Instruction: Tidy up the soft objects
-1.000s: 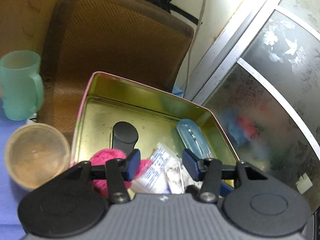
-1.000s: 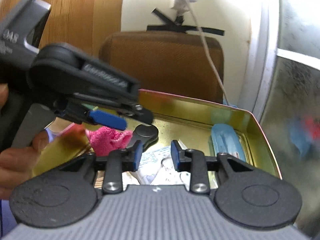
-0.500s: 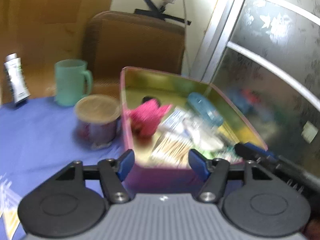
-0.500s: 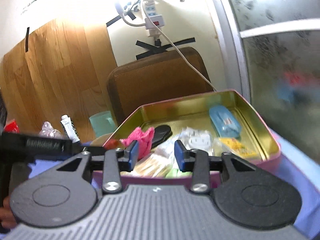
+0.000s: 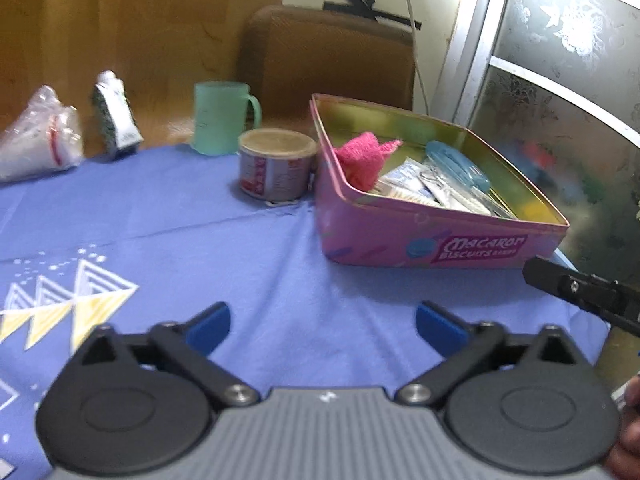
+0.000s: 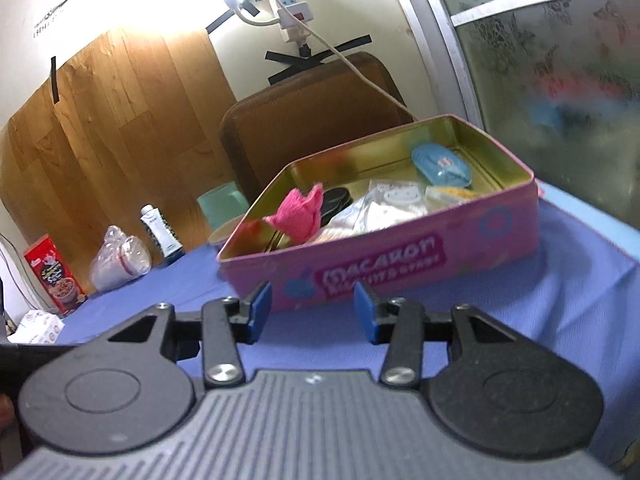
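Hovering over blue cloth (image 5: 320, 280), both grippers' fingers (image 5: 208, 326) released, short of pink tin (image 6: 400, 256) wall.

Your left claw (image 5: 322, 326) hangs wide open over the blue-clothed bench (image 5: 224, 256), holding nothing. Ahead right sits the pink tin (image 5: 404, 236), pink cloth (image 5: 362, 158) inside. Just left of it: a lidded can (image 5: 276, 170), a green mug (image 5: 222, 118) behind.

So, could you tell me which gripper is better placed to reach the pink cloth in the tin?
Probably the left gripper: the pink cloth lies at the tin's left end, and its fingers are spread wider.
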### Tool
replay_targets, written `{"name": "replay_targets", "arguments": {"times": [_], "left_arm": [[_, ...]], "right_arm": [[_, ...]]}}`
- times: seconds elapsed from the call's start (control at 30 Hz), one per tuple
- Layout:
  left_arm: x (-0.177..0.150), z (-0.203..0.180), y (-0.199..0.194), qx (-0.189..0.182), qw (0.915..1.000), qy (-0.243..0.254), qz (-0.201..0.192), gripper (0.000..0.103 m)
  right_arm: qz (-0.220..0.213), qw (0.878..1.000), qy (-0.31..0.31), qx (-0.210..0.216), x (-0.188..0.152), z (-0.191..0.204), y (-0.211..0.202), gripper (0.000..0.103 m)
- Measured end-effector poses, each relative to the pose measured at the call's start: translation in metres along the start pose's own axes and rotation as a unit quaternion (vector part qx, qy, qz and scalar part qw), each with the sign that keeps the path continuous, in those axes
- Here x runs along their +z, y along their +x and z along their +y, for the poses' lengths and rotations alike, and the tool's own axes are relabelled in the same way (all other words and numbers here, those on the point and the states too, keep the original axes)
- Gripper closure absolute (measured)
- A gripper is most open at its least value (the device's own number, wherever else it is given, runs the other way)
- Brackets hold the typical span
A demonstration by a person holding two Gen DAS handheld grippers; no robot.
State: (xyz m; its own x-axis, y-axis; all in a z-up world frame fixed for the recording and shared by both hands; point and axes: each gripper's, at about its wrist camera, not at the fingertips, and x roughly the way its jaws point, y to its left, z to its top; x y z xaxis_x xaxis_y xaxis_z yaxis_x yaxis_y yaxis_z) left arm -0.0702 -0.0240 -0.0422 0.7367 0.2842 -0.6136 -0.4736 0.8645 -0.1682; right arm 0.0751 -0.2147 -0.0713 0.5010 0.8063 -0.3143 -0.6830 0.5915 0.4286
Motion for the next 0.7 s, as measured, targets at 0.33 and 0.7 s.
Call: {"name": "replay_targets", "arguments": {"times": [0.33,0.7], "left_arm": [[-0.017,-0.002,-0.020,0.038,0.9991,0.019,-0.001,0.000],[-0.021,-0.010,-0.036,0.077,0.9958,0.036,-0.034,0.000]], "right_arm": [[-0.007,1.000,-0.017,0.013,-0.008,0.022,-0.019,0.048],[-0.025,1.000,-0.004,0.017,-0.007,0.025,-0.034,0.040]]}}
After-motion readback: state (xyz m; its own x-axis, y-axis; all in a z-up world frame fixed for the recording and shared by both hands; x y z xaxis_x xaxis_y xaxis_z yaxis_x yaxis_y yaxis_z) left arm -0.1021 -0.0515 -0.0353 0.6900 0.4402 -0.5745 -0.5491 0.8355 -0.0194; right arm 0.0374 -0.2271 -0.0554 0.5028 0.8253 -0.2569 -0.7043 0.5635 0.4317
